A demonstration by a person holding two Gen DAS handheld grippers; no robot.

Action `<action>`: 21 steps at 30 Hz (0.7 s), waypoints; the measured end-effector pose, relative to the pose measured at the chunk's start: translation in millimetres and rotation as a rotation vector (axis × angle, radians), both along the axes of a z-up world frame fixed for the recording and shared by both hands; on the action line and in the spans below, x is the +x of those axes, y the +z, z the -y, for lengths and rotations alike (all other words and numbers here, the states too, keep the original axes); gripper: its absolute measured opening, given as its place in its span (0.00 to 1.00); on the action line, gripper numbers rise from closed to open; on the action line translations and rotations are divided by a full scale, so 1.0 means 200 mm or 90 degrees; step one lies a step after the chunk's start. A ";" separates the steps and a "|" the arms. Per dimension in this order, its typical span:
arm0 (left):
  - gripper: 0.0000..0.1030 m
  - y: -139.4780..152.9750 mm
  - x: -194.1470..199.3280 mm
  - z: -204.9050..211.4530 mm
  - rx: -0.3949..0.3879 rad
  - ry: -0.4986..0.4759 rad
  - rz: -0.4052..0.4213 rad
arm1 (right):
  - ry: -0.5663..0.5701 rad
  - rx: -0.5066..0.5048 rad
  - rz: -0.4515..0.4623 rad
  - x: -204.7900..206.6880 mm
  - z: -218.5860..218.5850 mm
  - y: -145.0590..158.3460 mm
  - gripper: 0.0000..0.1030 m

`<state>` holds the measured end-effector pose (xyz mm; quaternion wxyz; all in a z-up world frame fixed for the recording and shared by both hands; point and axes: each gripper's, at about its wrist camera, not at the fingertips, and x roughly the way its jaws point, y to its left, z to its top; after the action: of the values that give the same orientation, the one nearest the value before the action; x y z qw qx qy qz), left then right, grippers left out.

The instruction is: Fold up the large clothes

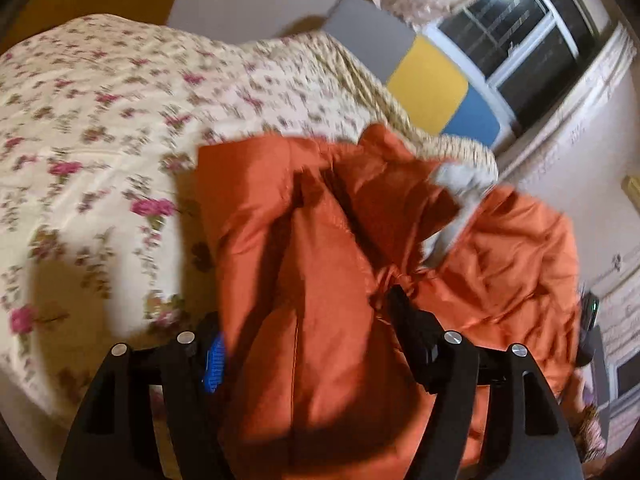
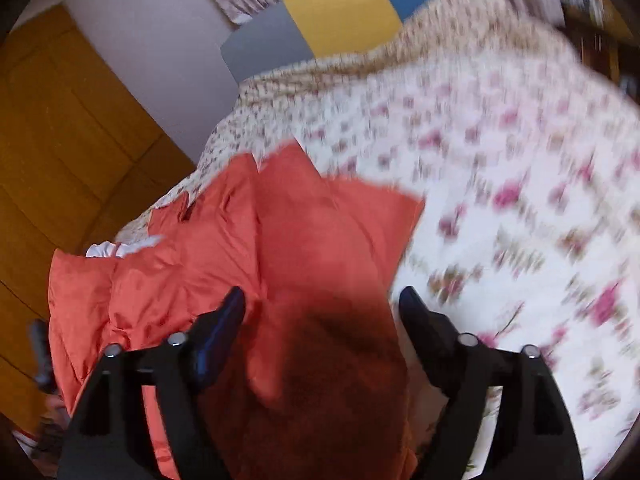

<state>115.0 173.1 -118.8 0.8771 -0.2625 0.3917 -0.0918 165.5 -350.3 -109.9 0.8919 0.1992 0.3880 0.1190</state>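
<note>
A large orange padded jacket (image 1: 320, 216) with a grey-white lining (image 1: 460, 200) lies bunched on a floral bedspread (image 1: 100, 120). My left gripper (image 1: 308, 320) has its jaws wide apart with a thick fold of the jacket between them; its right finger (image 1: 404, 320) presses into the fabric. In the right wrist view the jacket (image 2: 280, 232) fills the lower middle. My right gripper (image 2: 320, 308) also stands wide, jacket fabric bulging between its fingers (image 2: 228, 316). Both views are motion-blurred.
A headboard with grey, yellow and blue panels (image 1: 428, 80) stands at the bed's far end. A dark window (image 1: 516, 28) with curtains is beyond it. A yellow-brown wardrobe (image 2: 60, 140) stands left of the bed. The floral bedspread (image 2: 520, 160) spreads to the right.
</note>
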 end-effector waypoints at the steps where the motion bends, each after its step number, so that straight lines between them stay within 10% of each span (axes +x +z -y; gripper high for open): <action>1: 0.77 0.04 -0.03 -0.02 -0.012 0.015 0.018 | 0.000 -0.013 0.016 -0.01 -0.02 0.04 0.79; 6: 0.91 0.19 -0.04 0.01 0.027 0.031 0.090 | 0.039 -0.079 0.026 0.09 -0.19 0.14 0.91; 10: 0.97 0.26 0.10 0.13 0.150 -0.036 0.130 | 0.046 -0.133 -0.017 0.24 -0.28 0.05 0.92; 14: 0.95 0.16 0.34 0.23 0.249 -0.092 0.082 | 0.041 -0.097 -0.031 0.27 -0.26 -0.02 0.69; 18: 0.47 0.10 0.37 0.20 0.173 -0.086 0.074 | 0.030 -0.088 -0.005 0.21 -0.25 0.00 0.24; 21: 0.28 0.13 0.31 0.15 0.098 -0.060 0.088 | 0.024 -0.072 0.016 0.15 -0.22 0.07 0.16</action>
<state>177.2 143.6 -92.2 0.9142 -0.1687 0.3483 -0.1201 196.5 -305.3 -95.9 0.9043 0.1393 0.3865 0.1162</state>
